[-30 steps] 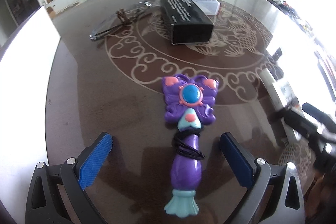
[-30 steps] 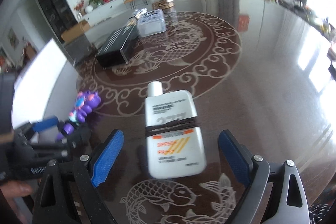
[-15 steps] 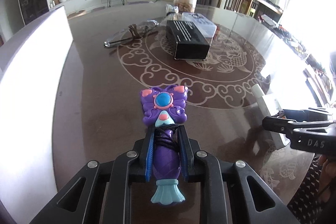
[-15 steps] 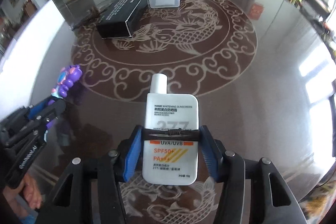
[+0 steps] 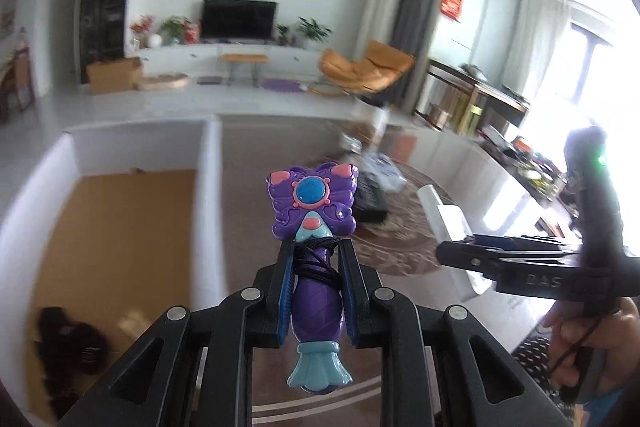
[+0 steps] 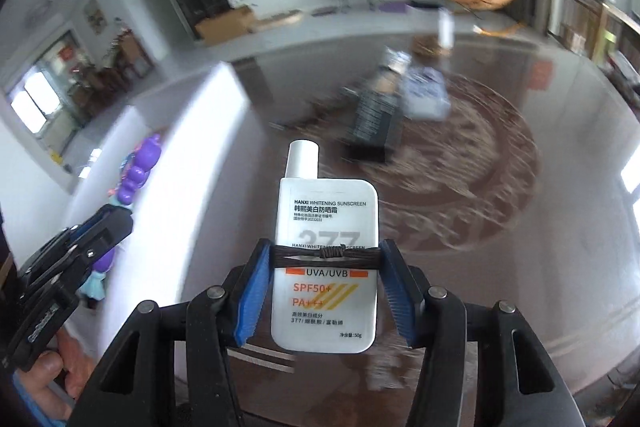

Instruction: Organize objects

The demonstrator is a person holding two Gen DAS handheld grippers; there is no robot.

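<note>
The left gripper [image 5: 316,273] clamps the purple butterfly wand [image 5: 314,247] by its handle, lifted above the desk [image 5: 256,195]; the right gripper [image 6: 325,283] squeezes the white sunscreen bottle [image 6: 325,259], likewise held aloft.

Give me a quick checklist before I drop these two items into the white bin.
1. Left tongs grip: ok, shut on the purple butterfly wand at its handle, over the black hair tie.
2. Right tongs grip: ok, shut on the white sunscreen bottle at its midsection, along the black hair tie.
3. Both items lifted off the brown table: ok.
4. White divided bin in reach of the wand: ok, its divider is just left of the wand.
5. Left compartment free: not ok, a dark object lies at its near end.
6. Target compartment for each item: cannot tell.
</note>
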